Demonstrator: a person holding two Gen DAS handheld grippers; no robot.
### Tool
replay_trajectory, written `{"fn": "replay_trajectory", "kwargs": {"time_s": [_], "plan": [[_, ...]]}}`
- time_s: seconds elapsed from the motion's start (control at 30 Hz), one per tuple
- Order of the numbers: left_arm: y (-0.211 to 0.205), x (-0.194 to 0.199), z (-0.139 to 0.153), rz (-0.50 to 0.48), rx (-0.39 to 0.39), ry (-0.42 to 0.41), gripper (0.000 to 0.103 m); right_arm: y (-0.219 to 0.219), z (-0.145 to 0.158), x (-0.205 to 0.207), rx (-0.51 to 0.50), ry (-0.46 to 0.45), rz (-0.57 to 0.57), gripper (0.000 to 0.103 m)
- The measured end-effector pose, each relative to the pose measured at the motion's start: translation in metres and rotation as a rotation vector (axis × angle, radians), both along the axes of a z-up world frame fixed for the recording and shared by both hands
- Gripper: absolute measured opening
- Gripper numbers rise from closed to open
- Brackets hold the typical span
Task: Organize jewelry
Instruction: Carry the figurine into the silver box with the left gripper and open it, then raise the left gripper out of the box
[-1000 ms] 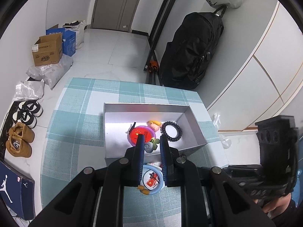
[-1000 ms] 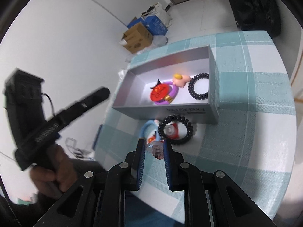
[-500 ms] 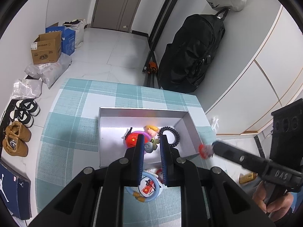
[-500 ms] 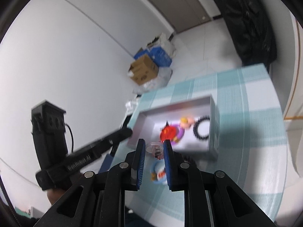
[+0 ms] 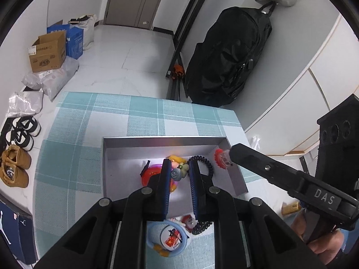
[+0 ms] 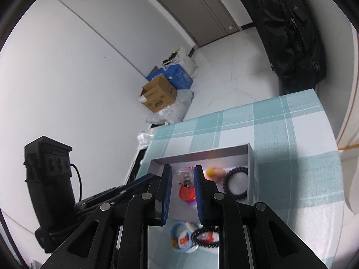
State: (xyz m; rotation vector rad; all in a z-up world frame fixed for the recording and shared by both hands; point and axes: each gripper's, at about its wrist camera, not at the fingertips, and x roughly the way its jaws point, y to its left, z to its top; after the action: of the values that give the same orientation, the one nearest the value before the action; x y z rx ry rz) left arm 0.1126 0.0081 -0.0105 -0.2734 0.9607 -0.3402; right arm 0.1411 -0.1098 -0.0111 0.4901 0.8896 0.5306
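Observation:
A grey open box (image 5: 107, 157) (image 6: 251, 157) sits on the checked tablecloth. Inside lie a red and purple badge ring (image 5: 149, 176) (image 6: 186, 194), a yellow-pink charm (image 6: 215, 172) and a black coil hair tie (image 5: 207, 163) (image 6: 236, 183). My left gripper (image 5: 178, 173) is shut on a small green-grey charm (image 5: 179, 173) above the box. My right gripper (image 6: 183, 174) is shut on a clear ring with a red top (image 6: 185, 176); it shows in the left wrist view (image 5: 221, 158) over the box's right end. A blue badge bracelet (image 5: 168, 237) (image 6: 180, 238) and another black coil tie (image 6: 205, 238) lie in front of the box.
A black duffel bag (image 5: 226, 56) and tripod legs (image 5: 177, 51) stand beyond the table's far edge. Cardboard boxes (image 5: 48, 52), plastic bags and shoes (image 5: 15, 163) lie on the floor at left. White cabinets (image 5: 314, 71) stand at right.
My right gripper lifted the red-topped ring off the cloth and carried it over the box's right end. My left gripper rose slightly with its charm and stays over the box.

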Motion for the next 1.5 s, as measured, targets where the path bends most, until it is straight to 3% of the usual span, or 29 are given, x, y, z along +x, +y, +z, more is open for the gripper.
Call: {"fn": "replay_trajectory", "kwargs": {"time_s": [0.6, 0.67, 0.73, 0.8, 1.17, 1.23, 1.5], "plan": [[0.001, 0.02, -0.015, 0.057, -0.079, 0.065, 0.012, -0.001, -0.023, 0.016, 0.003, 0.083, -0.013, 0.021], [0.001, 0.021, -0.014, 0.039, -0.096, 0.087, 0.021, -0.001, -0.022, 0.015, 0.01, 0.08, -0.018, 0.023], [-0.001, 0.019, -0.013, 0.025, -0.103, 0.074, 0.047, -0.002, -0.02, 0.013, 0.0, 0.07, -0.021, 0.031], [0.0, 0.013, -0.008, 0.045, -0.063, 0.032, 0.056, -0.004, -0.017, 0.011, -0.002, 0.055, -0.026, 0.039], [0.013, -0.005, 0.003, 0.063, -0.058, -0.015, 0.057, -0.017, -0.003, -0.011, -0.051, -0.013, -0.039, 0.052], [0.017, -0.011, 0.006, 0.073, -0.045, -0.032, 0.057, -0.02, -0.001, -0.015, -0.051, -0.025, -0.047, 0.059], [0.024, -0.029, 0.006, 0.09, 0.015, -0.059, 0.057, -0.023, 0.003, -0.034, -0.084, -0.069, -0.028, 0.068]]}}
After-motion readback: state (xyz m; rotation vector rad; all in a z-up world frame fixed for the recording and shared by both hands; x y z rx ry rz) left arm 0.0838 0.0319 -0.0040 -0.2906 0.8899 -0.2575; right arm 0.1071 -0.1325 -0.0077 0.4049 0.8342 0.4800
